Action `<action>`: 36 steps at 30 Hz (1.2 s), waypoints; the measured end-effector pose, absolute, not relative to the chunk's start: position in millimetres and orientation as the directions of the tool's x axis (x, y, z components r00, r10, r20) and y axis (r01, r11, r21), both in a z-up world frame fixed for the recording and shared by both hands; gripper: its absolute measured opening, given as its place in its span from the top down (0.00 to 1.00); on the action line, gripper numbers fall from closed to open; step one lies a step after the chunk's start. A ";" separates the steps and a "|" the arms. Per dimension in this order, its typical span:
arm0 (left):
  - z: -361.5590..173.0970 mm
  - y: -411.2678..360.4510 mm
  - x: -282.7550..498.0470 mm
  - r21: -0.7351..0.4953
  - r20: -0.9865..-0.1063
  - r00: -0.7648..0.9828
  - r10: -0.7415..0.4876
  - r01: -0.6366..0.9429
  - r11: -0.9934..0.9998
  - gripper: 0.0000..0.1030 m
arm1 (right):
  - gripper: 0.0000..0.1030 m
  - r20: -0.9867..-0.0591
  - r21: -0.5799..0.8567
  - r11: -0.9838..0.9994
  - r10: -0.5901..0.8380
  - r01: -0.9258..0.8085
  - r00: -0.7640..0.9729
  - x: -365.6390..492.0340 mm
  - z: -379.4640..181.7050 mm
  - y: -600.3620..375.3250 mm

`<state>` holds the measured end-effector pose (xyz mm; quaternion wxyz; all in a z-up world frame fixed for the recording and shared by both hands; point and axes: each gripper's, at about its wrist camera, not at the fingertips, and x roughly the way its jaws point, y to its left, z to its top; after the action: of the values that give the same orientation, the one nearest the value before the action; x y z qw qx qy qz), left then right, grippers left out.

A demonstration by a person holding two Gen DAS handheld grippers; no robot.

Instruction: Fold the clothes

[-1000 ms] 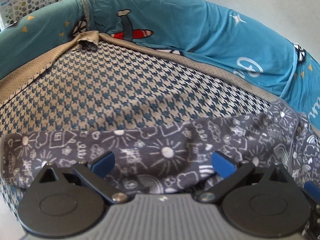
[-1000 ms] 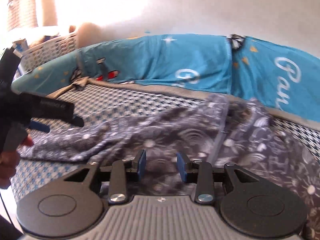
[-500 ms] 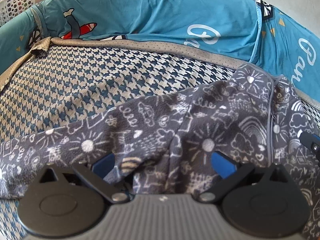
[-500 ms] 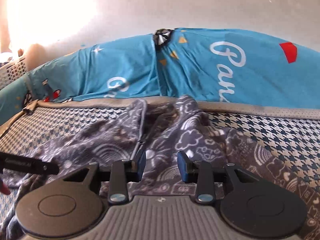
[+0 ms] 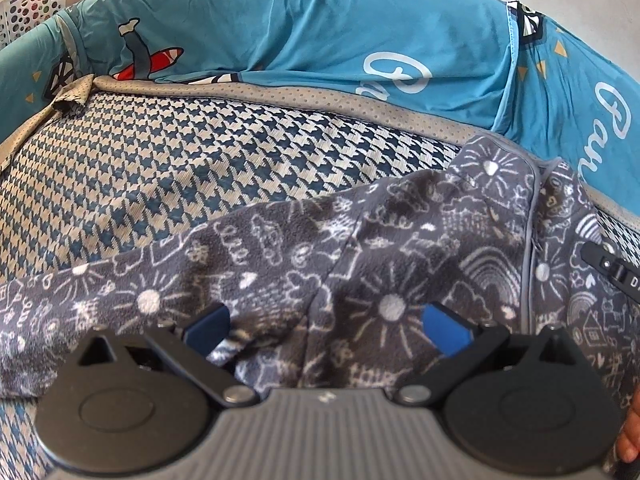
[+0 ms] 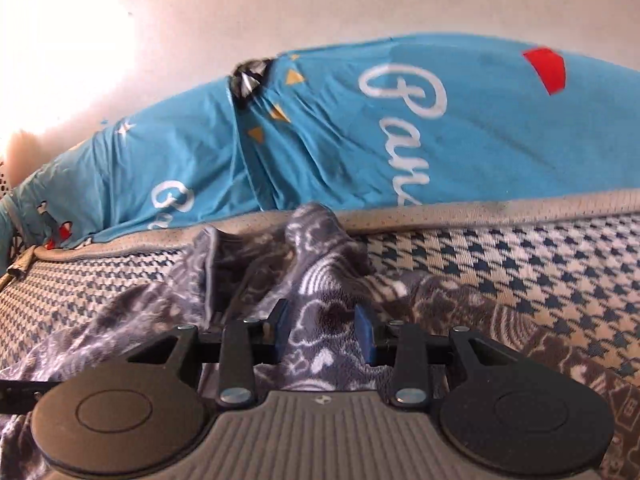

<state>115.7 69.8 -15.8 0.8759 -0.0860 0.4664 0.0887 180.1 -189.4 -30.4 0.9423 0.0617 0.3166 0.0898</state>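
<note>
A grey fleece garment (image 5: 360, 240) with white doodle prints lies crumpled across the houndstooth bed cover (image 5: 180, 160). My left gripper (image 5: 326, 330) hovers low over its sleeve and chest part, jaws wide open, with cloth below and between the blue pads. In the right wrist view the garment (image 6: 320, 248) rises in a ridge toward the pillows. My right gripper (image 6: 322, 334) sits at that ridge, jaws partly apart, with fleece filling the gap; no clear pinch shows. One black finger of the right gripper (image 5: 608, 270) shows at the left view's right edge.
Blue printed pillows (image 5: 280, 32) line the far side against a pale wall, also the blue pillows (image 6: 440, 140). A white perforated basket (image 5: 28, 4) stands at the far left. Bare houndstooth cover (image 6: 520, 264) stretches to the right. A fingertip (image 5: 630, 440) shows bottom right.
Both grippers slid rightward along the garment, so its trimmed collar edge came into the left view and passed to the left of the right gripper. Jaw widths look unchanged.
</note>
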 end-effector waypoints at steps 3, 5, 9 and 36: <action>-17.4 66.7 116.9 -0.055 -0.833 0.548 0.082 -0.228 0.972 0.00 | 0.68 -0.600 0.212 0.974 0.198 -0.084 0.775 186.8 -39.1 -200.0; -18.5 65.3 117.8 -0.047 -0.833 0.546 0.085 -0.223 0.974 0.00 | 0.68 -0.603 0.219 0.973 0.191 -0.070 0.774 187.4 -37.3 -201.8; -18.4 66.2 119.5 -0.056 -0.833 0.546 0.087 -0.239 0.969 0.00 | 0.67 -0.570 0.274 0.958 0.234 -0.086 0.788 182.4 -28.7 -205.0; -18.2 53.7 112.8 -0.016 -0.830 0.552 0.083 -0.173 0.985 0.00 | 0.62 -0.582 0.231 0.973 0.130 0.010 0.802 162.4 -12.0 -222.8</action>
<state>112.8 53.7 -18.2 0.8797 -0.0479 0.4676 0.0727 162.4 -222.8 -12.0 0.9427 0.1120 0.3128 0.0320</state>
